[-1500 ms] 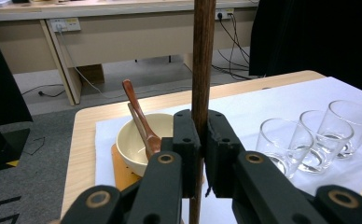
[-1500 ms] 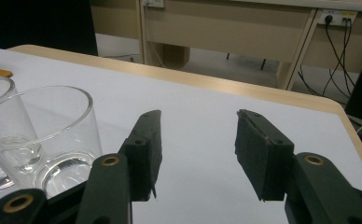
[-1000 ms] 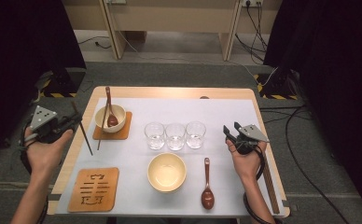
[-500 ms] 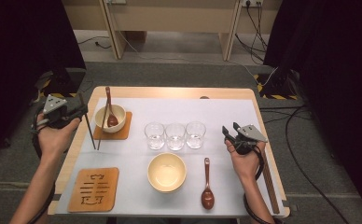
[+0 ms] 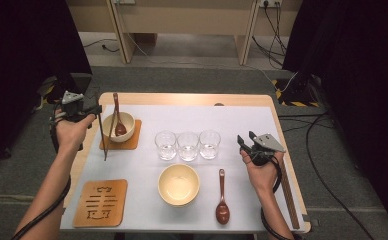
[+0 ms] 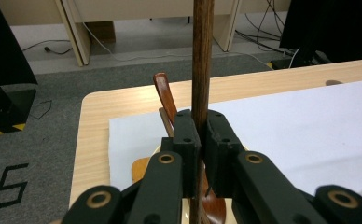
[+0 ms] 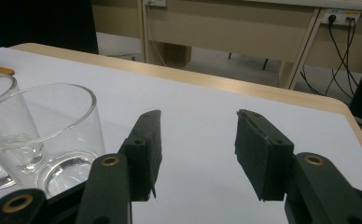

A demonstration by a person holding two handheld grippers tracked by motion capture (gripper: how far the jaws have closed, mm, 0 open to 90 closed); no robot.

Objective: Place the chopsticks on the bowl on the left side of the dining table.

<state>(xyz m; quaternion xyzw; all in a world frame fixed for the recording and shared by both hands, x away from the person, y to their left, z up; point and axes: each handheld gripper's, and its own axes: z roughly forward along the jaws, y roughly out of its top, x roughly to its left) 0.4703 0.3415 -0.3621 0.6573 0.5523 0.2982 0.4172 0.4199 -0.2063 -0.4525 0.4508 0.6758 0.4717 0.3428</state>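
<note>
Left gripper (image 6: pixel 200 154) is clamped on a pair of chopsticks (image 5: pixel 102 136), dark round wood, smooth. Since a second ago it has carried them from off the table's left edge in toward the bowl (image 5: pixel 124 121); they now hang tips-down just left of it. Likely headed for a place setting. The bowl is glossy cream ceramic on a wood coaster (image 5: pixel 133 140), brown spoon (image 5: pixel 117 118) inside. Right gripper (image 7: pixel 195 154) is spread, empty, idle beside three clear glasses (image 5: pixel 187 145).

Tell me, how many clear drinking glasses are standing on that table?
3. They stand in a row mid-table on the white mat: the left clear glass, the middle clear glass and the right clear glass, behind the cream bowl. None seems hidden.
</note>
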